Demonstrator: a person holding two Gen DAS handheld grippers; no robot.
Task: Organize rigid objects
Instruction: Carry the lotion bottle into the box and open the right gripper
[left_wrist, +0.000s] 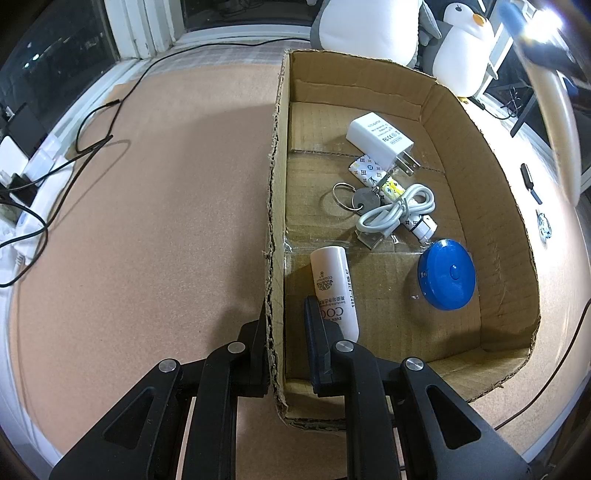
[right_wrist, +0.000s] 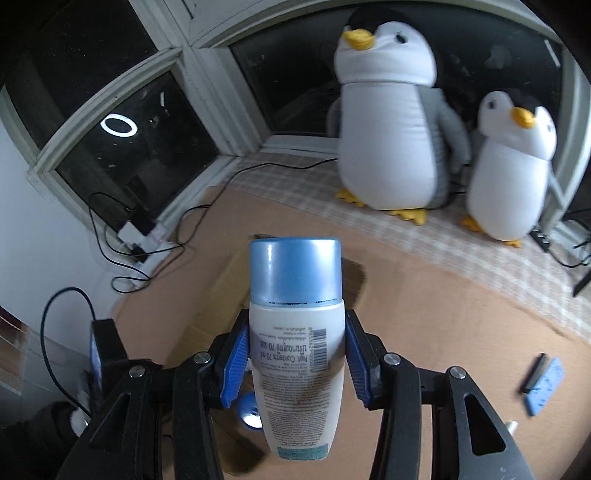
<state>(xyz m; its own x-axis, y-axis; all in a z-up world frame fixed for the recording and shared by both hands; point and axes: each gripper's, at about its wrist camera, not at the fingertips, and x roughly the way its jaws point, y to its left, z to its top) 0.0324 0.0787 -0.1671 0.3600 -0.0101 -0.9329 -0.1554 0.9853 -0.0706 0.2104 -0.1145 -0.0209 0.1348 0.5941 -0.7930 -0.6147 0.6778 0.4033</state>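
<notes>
— What's the left tool (left_wrist: 286, 332) doing?
— Clamped on the torn cardboard box (left_wrist: 275, 206) wall.
— And the right tool (right_wrist: 297, 354)?
— Half-open, gripping a smooth white bottle (right_wrist: 297, 373), blue-capped, above the bench (right_wrist: 424, 295).

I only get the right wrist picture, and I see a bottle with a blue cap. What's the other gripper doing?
Observer: The left gripper is shut on the torn side wall of a cardboard box, one finger outside and one inside.
Operator: Is anything in the box?
Observer: Yes. A white tube lies near that wall, right by the inside finger.
Operator: What else?
Observer: A round blue tape measure, a white charger plug, a coiled white cable and a key on a ring.
Operator: Is there space for my bottle?
Observer: Probably. The box floor nearest the left gripper, in front of the tape measure, looks bare.
</notes>
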